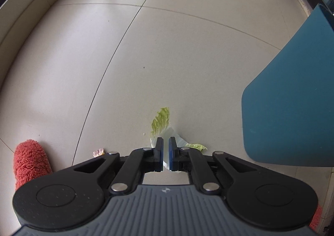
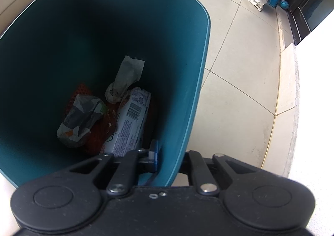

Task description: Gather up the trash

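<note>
Since the teal bin (image 2: 183, 81) already has a crumpled paper wad (image 2: 125, 78), a barcoded wrapper (image 2: 133, 119) and a scrunched packet (image 2: 81, 119) sitting at the bottom, I'd say the job's partway done. Right gripper (image 2: 169, 156) is pinched onto the bin's wall, one finger inside and one outside, basically holding it steady. Left gripper (image 1: 166, 153) has its fingers clamped on a cabbage leaf (image 1: 160, 121), which looks to be off the tiled floor (image 1: 146, 48), with the bin just to its right. What's left: drop the leaf in, then that little pinkish scrap (image 1: 98, 152) on the floor (the fuzzy red thing (image 1: 30, 163) beside it probably isn't trash, can't tell).
</note>
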A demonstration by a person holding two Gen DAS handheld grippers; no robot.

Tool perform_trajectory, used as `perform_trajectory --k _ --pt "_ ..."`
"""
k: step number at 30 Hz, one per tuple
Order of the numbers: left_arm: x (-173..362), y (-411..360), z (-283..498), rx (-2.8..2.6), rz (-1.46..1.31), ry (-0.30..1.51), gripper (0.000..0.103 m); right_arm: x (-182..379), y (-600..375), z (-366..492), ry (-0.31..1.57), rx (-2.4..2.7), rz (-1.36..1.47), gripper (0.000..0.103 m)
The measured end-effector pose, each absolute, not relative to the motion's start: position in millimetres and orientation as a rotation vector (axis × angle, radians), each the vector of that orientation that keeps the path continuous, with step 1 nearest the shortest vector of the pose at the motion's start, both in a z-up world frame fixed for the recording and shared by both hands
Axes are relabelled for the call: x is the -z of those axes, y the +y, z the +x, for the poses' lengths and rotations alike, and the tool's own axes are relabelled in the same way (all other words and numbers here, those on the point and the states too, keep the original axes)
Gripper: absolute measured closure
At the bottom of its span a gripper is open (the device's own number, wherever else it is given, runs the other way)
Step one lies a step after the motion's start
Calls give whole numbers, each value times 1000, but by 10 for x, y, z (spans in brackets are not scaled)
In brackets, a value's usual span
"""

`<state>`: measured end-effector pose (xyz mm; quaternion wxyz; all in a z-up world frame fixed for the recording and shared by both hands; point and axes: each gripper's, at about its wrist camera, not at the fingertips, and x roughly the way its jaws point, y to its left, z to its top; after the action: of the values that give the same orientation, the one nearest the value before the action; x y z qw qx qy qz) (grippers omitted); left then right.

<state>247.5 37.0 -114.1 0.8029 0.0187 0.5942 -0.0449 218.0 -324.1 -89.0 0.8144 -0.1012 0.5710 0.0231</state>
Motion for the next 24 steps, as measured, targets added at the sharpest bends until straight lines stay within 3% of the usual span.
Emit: perform_trajectory --k 6,12,15,16,17,24 --pt "913 248 2461 149 77 1229 99 889 -3256 2183 1217 -55 -203 94" --pt "1312 340 2558 181 -56 1340 94 884 -3273 2176 1212 -60 -214 94" --pt "1628 441 2653 154 -113 1404 64 882 -3253 2167 1211 -60 -222 94" --pt "1745 492 2680 125 -128 1415 45 881 -3244 2166 1211 -60 -225 94" --pt "1835 542 2695 98 -144 1422 34 881 -3238 2166 1211 -61 -228 94" --pt "2321 788 2762 43 -285 1494 33 894 -3233 2186 1220 -63 -216 94"
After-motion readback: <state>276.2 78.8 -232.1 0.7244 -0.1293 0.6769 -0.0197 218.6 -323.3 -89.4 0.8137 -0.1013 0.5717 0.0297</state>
